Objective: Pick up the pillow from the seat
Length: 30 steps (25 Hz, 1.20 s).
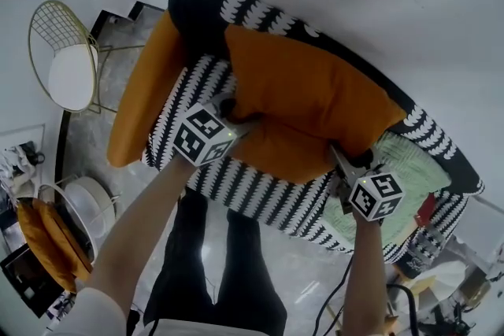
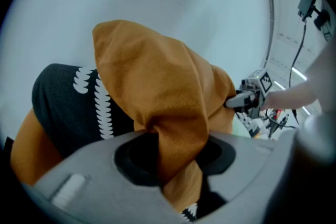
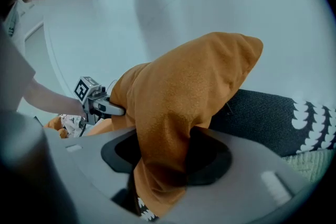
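A big orange pillow (image 1: 307, 98) leans against the back of a black-and-white patterned seat (image 1: 244, 189). My left gripper (image 1: 236, 120) is shut on the pillow's lower left corner, and my right gripper (image 1: 340, 159) is shut on its lower right corner. In the left gripper view the orange pillow fabric (image 2: 152, 76) bunches between the jaws of the left gripper (image 2: 176, 157), with the right gripper (image 2: 247, 98) showing at the pillow's far side. In the right gripper view the pillow (image 3: 194, 86) is pinched the same way in the right gripper (image 3: 163, 165), and the left gripper (image 3: 97, 102) shows beyond it.
A second orange pillow (image 1: 142, 94) lies along the seat's left arm and a pale green cushion (image 1: 409, 161) sits at its right end. A gold wire chair (image 1: 67, 59) and a white stool (image 1: 88, 204) stand to the left. The person's legs are in front of the seat.
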Available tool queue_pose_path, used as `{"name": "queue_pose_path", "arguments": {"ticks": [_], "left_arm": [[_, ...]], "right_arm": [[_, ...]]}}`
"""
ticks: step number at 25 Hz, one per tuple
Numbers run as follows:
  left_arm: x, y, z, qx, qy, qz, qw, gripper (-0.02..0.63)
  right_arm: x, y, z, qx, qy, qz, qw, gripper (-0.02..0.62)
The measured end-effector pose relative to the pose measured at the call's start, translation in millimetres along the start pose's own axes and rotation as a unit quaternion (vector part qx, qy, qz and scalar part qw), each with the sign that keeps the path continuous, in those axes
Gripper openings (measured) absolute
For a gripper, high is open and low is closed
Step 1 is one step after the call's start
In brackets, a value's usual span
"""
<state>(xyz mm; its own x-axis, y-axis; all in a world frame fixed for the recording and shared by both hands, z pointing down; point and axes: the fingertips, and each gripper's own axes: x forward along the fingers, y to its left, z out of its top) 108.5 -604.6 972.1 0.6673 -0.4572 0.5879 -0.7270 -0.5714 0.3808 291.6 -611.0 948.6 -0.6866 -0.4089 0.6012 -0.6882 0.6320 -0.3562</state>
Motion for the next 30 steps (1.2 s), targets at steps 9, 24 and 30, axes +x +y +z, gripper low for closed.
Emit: {"name": "queue_pose_path", "arguments": {"ticks": [9,24,30], "left_arm": [[-39,-32,16,0.009,-0.009,0.001,0.9999,0.161],[-147,-80,103,0.011,-0.027,0.030,0.9991,0.164],[-191,-86,150,0.014,-0.034,0.051,0.9980,0.167]], "right_arm": [[-33,28,13,-0.006,-0.016,-0.001,1.000,0.222],[-107,102,117,-0.051,-0.029,0.003,0.998,0.224],[-123,127,169,-0.058,-0.047,0.015,0.997,0.224]]}}
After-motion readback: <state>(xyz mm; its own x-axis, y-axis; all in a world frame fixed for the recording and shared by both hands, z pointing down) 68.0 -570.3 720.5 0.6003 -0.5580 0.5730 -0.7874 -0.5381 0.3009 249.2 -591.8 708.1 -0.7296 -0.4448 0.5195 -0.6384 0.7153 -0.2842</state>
